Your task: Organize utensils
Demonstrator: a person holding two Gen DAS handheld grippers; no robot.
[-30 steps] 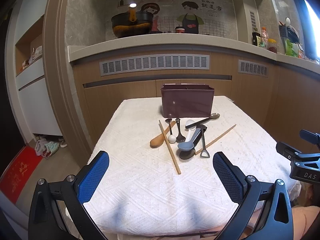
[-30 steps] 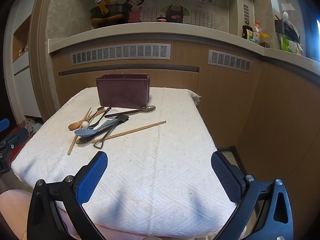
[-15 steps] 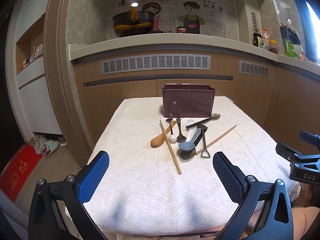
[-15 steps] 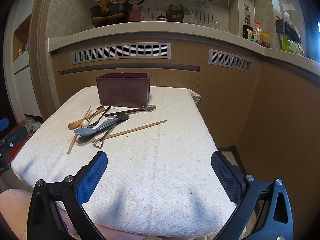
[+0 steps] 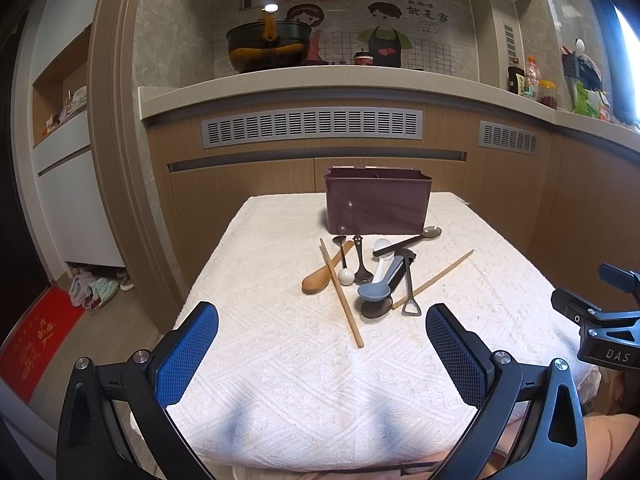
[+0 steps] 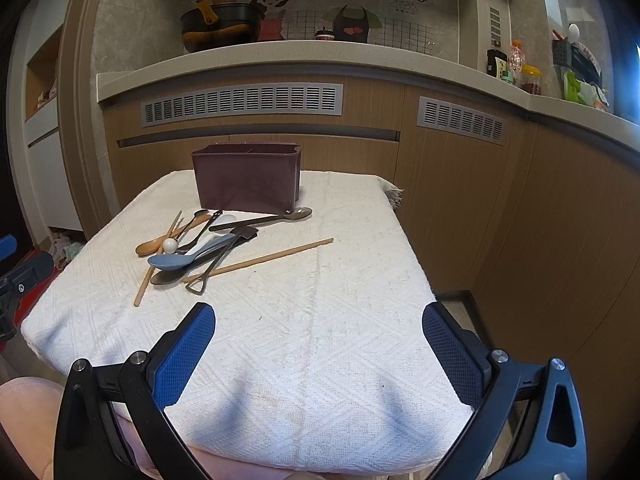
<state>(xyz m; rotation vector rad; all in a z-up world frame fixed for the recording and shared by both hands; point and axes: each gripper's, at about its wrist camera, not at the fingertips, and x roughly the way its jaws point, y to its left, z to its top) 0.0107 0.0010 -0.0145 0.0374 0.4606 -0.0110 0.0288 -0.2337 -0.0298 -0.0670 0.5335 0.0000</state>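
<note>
A pile of utensils lies on the white-clothed table (image 5: 280, 360): a blue spoon (image 5: 374, 290), a wooden spoon (image 5: 316, 282), two wooden chopsticks (image 5: 342, 294), dark spoons and a small black spatula (image 5: 410, 284). The pile also shows in the right wrist view (image 6: 192, 252). A dark maroon utensil box (image 5: 378, 206) stands behind it, also in the right wrist view (image 6: 248, 180). My left gripper (image 5: 322, 350) is open and empty at the near table edge. My right gripper (image 6: 318, 350) is open and empty at the near edge, right of the pile.
A wooden counter with vents (image 5: 312, 128) rises just behind the table. A pot (image 5: 268, 46) and jars (image 5: 546, 94) stand on it. The table's right edge (image 6: 416, 264) drops to the floor beside wooden cabinets. Slippers (image 5: 94, 286) and a red mat (image 5: 32, 344) lie on the floor at left.
Both views have shifted only slightly; the grippers stay open and the utensils have not moved.
</note>
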